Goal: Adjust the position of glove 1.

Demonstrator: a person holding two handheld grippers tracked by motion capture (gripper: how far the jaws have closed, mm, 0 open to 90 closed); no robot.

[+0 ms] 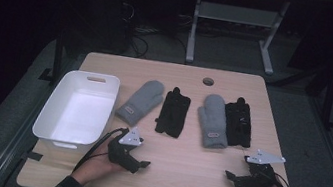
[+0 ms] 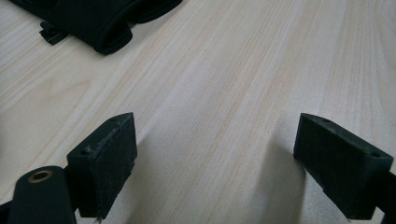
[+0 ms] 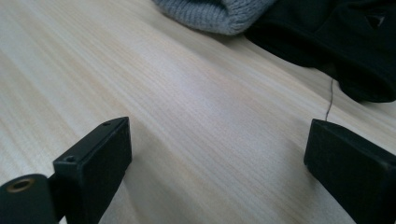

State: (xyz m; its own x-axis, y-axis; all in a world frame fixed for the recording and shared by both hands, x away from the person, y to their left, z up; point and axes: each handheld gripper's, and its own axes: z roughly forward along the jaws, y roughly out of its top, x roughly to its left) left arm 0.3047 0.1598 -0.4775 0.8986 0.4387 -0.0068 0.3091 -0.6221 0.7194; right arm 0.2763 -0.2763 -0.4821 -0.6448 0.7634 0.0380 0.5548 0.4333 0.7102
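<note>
Looking down from the high view, four hand coverings lie in a row across the middle of the wooden table (image 1: 175, 186): a grey mitten (image 1: 141, 100), a black glove (image 1: 173, 112), a second grey mitten (image 1: 212, 121) and a second black glove (image 1: 239, 121), the last two touching side by side. A white bin (image 1: 77, 109) stands at the table's left, open side up, likely the place meant to receive them. The left gripper (image 1: 142, 163) rests on the near edge just beside the bin's corner, and the right gripper (image 1: 230, 176) rests well apart from it on the near right; both point inward and hold nothing, which reads as a starting pose before any reach.

In the left gripper view, the jaws stand spread wide over bare wood, with the cuff of the black glove (image 2: 100, 21) lying ahead at the upper left, untouched.

In the right gripper view, the jaws are likewise spread with nothing between them. Ahead lie the knitted cuff of the second grey mitten (image 3: 215, 11) and the second black glove (image 3: 345, 42), a loose thread trailing from it toward the right-hand jaw.
</note>
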